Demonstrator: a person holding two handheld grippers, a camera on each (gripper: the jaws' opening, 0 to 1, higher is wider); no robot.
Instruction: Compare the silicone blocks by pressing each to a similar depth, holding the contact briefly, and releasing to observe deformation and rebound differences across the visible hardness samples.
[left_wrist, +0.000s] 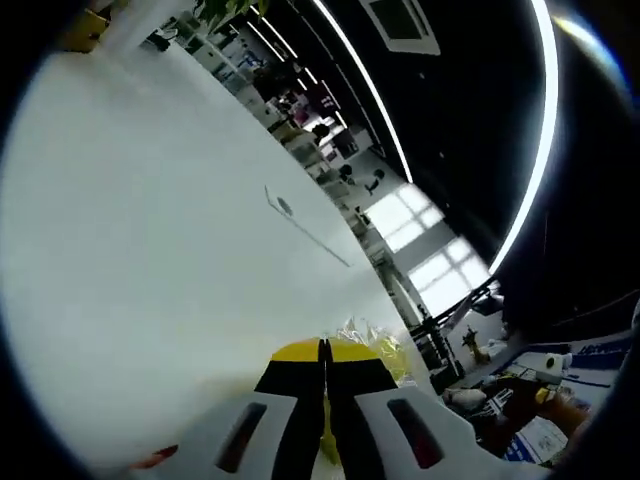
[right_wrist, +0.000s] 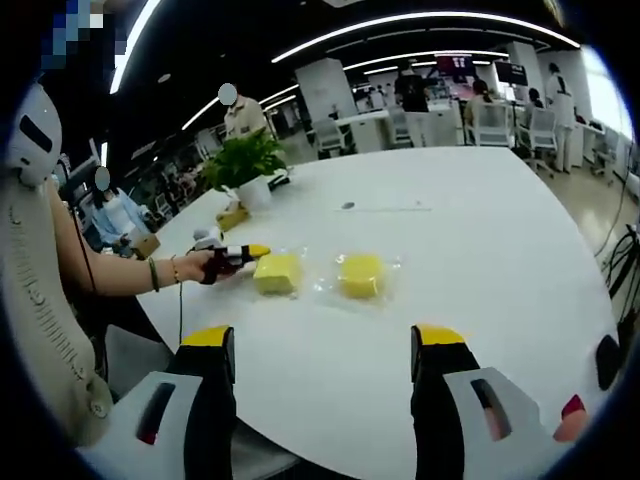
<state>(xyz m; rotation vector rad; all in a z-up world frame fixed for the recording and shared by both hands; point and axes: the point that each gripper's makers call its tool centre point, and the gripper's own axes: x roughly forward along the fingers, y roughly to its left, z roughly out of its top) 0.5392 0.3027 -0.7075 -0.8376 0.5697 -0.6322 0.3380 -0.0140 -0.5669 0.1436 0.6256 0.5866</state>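
Now, in the right gripper view, the left gripper (right_wrist: 255, 252) comes in from 9 o'clock with its jaws pressed together, the tips touching the left silicone block (right_wrist: 278, 272); the second block (right_wrist: 362, 275) lies just beside, toward 3 o'clock, on the white table (right_wrist: 480, 250). The right gripper (right_wrist: 324, 352) hangs at 6 o'clock, jaws spread wide, holding nothing.

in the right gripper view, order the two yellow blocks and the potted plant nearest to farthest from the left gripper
1. Left yellow block, touching the left gripper at its fingers.
2. Right yellow block, further right on the white table.
3. Potted plant, at the table's far edge.
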